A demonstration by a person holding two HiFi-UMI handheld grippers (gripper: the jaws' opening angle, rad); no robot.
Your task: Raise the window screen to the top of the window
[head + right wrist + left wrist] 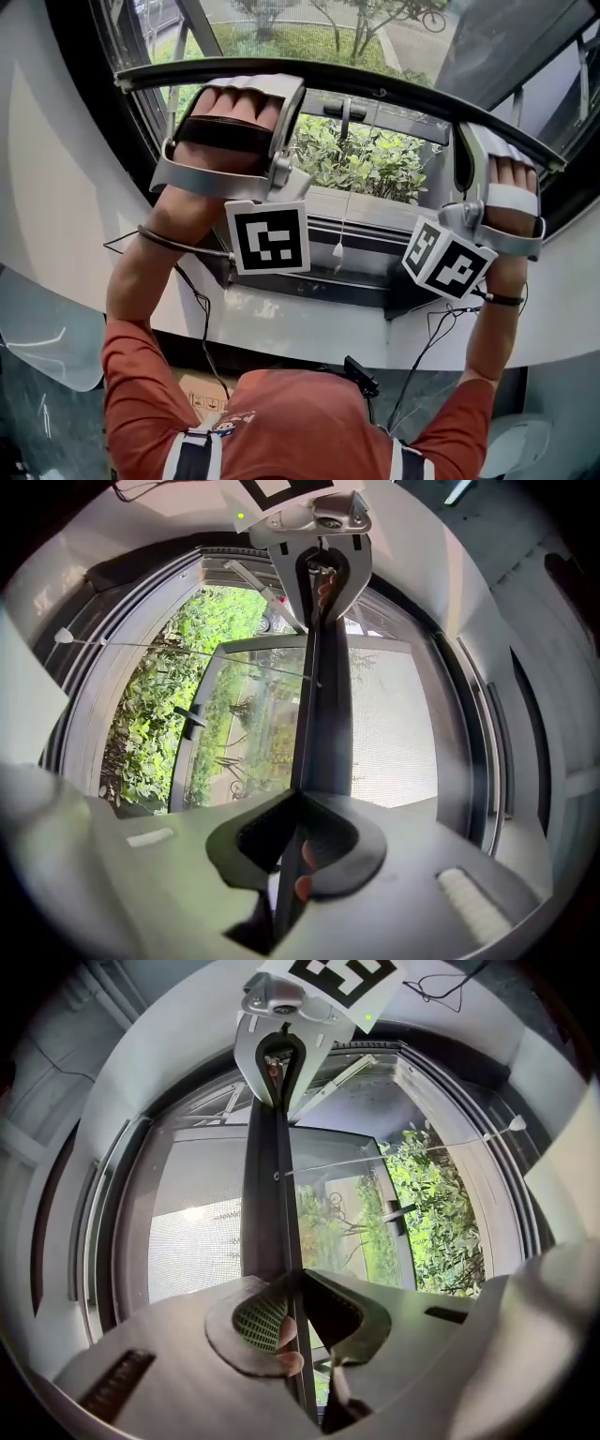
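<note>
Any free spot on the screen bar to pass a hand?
Free: the middle of the screen bar, between the left tongs and right tongs; a pull cord hangs below that gap. Crowded: both outer stretches, where the tongs clamp it.

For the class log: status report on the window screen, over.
Left gripper, right gripper shut on screen bar. Mesh shows above bar, not at top. Nothing blocking.
</note>
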